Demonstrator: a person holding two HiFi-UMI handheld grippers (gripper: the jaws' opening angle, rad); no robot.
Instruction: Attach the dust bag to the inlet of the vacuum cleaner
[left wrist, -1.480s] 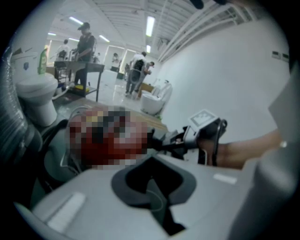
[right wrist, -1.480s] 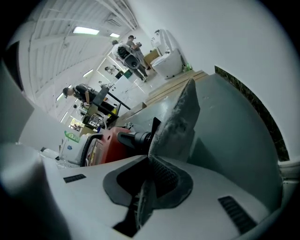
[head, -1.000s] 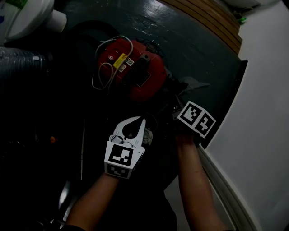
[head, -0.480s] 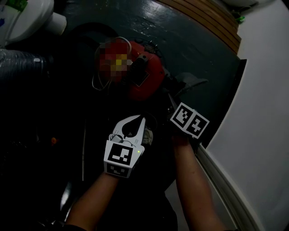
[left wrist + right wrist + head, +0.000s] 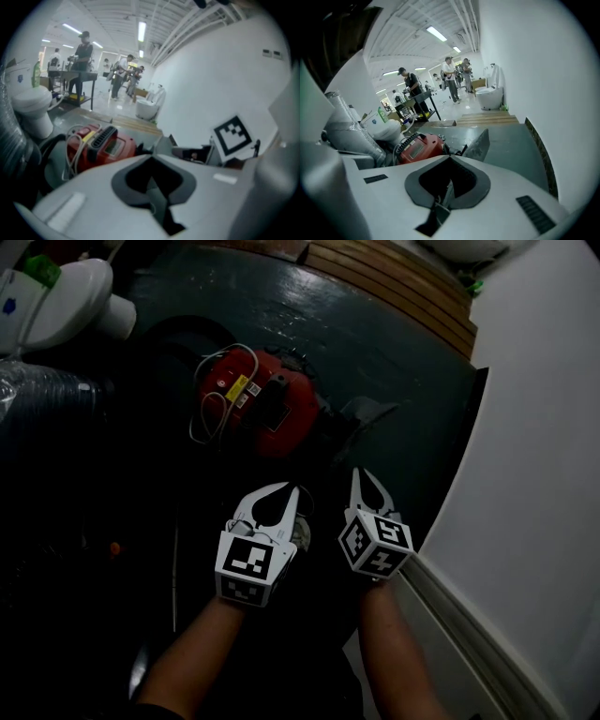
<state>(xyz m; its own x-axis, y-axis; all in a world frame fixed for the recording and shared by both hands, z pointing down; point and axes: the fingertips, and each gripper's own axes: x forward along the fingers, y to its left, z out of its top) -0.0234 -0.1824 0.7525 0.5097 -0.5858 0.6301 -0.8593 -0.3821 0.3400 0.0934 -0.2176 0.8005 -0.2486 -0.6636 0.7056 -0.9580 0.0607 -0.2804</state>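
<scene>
Vacuum cleaner (image 5: 258, 409) first: it's the red one, sitting on the dark green floor (image 5: 394, 352) ahead of both my tools, with a white cord (image 5: 217, 381) looped over its top and a black handle (image 5: 277, 397) along it. A grey bag (image 5: 367, 414) stands on edge just beside the vacuum cleaner, on the wall side. I can't tell whether the two touch, and the bag's mouth isn't visible from here.

My left tongs (image 5: 289, 487) are together at the tips, with nothing in the gap behind them. The left gripper view shows the same, with the machine beyond the tips. My right tongs (image 5: 360, 472) are also together and empty, pointing towards the grey bag but clear of it. The two tools sit side by side, near each other, on my side of the machine and touching neither it nor the bag.

A white toilet (image 5: 66, 292) sits at the far left, with a silver ribbed hose (image 5: 42, 390) beside it. Wooden slats (image 5: 398, 277) edge the far side of the floor, and a white wall (image 5: 534, 484) runs down the right. In both gripper views, people (image 5: 410, 86) stand at tables far back in the hall.
</scene>
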